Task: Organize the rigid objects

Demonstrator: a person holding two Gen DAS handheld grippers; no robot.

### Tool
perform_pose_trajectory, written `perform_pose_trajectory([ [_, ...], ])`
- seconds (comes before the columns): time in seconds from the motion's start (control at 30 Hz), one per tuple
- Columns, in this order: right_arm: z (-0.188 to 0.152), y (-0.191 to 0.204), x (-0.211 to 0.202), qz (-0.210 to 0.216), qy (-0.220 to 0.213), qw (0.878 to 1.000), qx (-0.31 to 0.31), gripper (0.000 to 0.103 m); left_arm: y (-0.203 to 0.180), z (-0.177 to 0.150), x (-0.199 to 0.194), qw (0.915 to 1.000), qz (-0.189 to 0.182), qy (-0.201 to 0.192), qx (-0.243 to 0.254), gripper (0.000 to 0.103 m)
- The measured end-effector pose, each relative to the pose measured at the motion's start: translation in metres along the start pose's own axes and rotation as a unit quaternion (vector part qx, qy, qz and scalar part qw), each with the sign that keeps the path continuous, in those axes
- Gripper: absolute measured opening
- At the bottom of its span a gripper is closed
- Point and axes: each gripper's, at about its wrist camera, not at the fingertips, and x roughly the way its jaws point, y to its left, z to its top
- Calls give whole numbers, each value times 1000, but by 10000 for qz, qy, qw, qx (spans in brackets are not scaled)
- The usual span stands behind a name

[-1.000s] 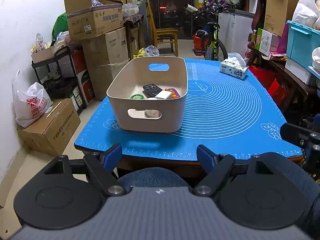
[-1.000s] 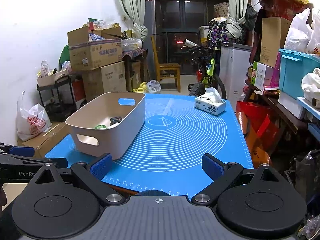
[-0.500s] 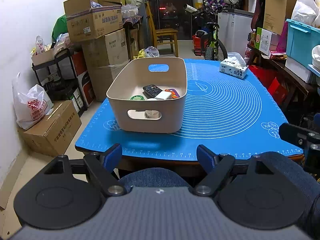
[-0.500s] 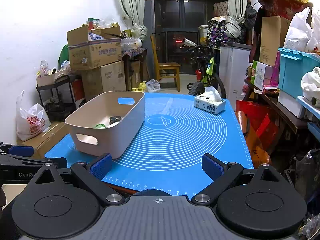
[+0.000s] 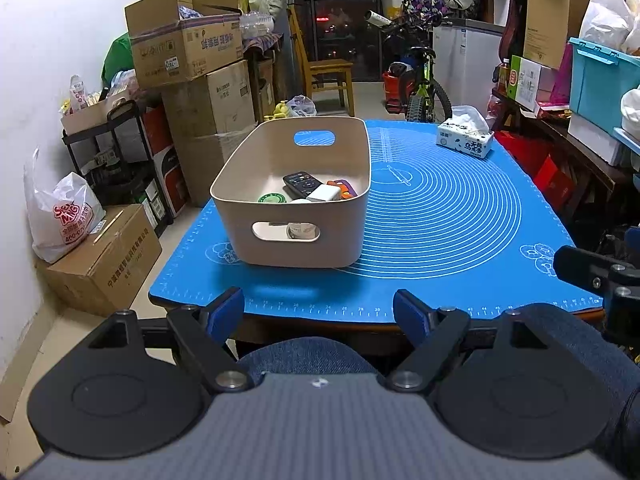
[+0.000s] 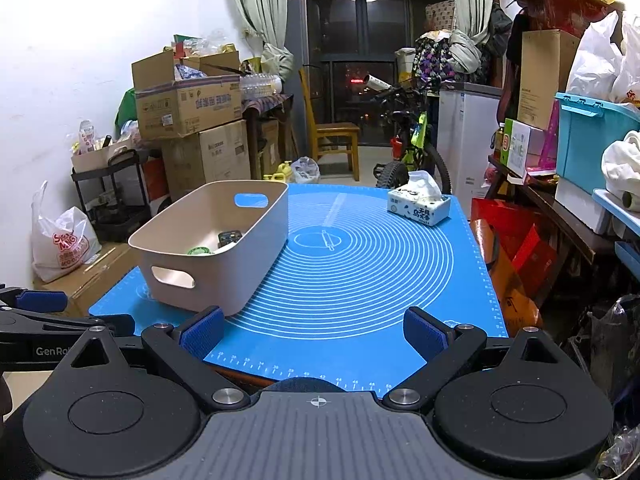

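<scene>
Left gripper (image 5: 319, 312): fingers spread wide with nothing between them, held low in front of the near edge of the worktop, above a denim-clad knee (image 5: 308, 354).
Bin (image 5: 294, 184): beige plastic, with a handle slot in each end wall; stands on the left part of the mat, near the front edge.
Bin contents: black remote control (image 5: 302, 183), green round lid (image 5: 272, 199), white block (image 5: 323, 193) lying against an orange and purple item (image 5: 343, 188); a pale round object (image 5: 301, 231) shows through the near handle slot. All lie on the bin floor.
Mat (image 5: 440, 216): blue, printed with white concentric rings and a ruler edge; covers the worktop; its centre and right part are bare.
Tissue pack (image 5: 466, 140): white, at the far right corner of the mat, well apart from the bin.
Right gripper (image 6: 314, 334): fingers spread wide, pinching nothing, over the near edge of the mat, to the right of the bin.
</scene>
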Motion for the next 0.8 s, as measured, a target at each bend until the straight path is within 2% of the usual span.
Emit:
perform_pose_trajectory([
  [0.8, -2, -1, 3, -12, 22, 10000, 24, 96, -3, 0, -1, 10000, -10, -3, 5, 82],
])
